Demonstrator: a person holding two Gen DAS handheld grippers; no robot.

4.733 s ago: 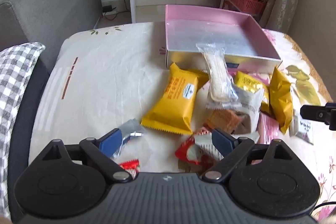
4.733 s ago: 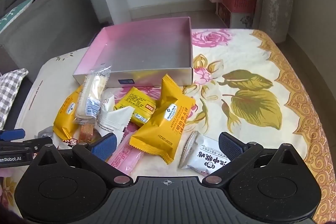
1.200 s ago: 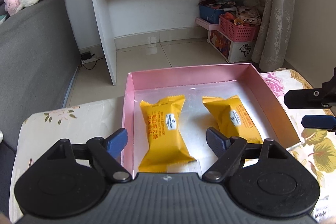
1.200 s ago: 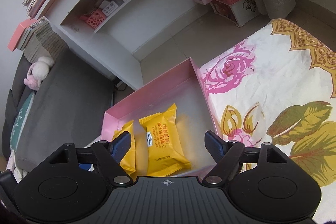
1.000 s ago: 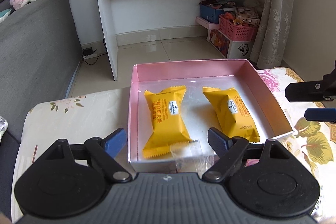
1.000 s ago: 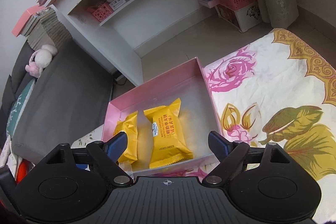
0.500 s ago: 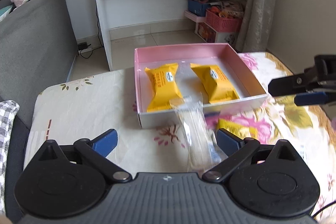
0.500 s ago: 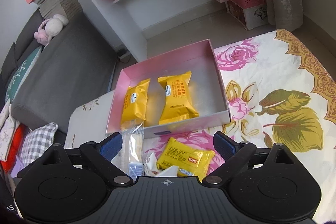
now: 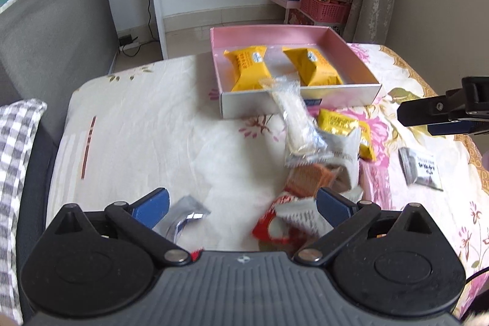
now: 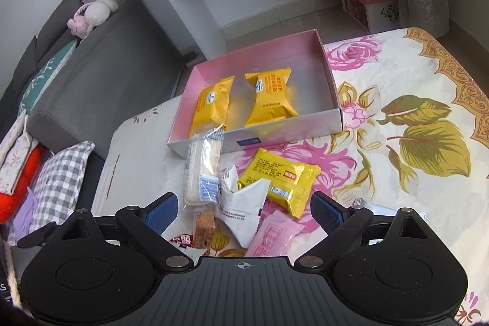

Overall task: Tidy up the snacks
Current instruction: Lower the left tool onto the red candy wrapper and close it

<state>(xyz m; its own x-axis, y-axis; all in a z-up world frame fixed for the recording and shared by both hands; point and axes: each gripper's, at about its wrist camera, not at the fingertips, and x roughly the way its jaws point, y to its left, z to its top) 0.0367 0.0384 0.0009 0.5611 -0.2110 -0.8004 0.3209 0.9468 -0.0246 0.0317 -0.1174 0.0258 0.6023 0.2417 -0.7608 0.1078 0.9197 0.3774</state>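
- The pink box (image 10: 331, 87) sits on the floral tablecloth (image 10: 428, 87) near the table's far edge, its open top facing up.
- Two yellow snack packs lie side by side inside it: the left yellow pack (image 10: 211, 106) along the left wall and the right yellow pack (image 10: 270, 98) near the middle; the box's right part is bare floor.
- A clear-wrapped long wafer (image 10: 201, 170) leans with its top end on the box's near wall and its lower end on the snack heap.
- In front of the box lie a flat yellow packet (image 10: 279, 176), a white torn-looking wrapper (image 10: 241, 203), a pink packet (image 10: 269, 237) and a pack of brown crackers (image 10: 204, 223), overlapping one another.
- A red-and-white packet (image 9: 284, 222) and a silver wrapper (image 9: 183, 217) lie nearest the left gripper (image 9: 241, 206), blurred.
- A small white packet (image 9: 421, 165) lies apart toward the table's right edge.
- The left gripper hangs over the near snacks, jaws spread wide and holding nothing.
- The right gripper (image 10: 243, 211) hangs above the heap, jaws likewise wide apart and empty.
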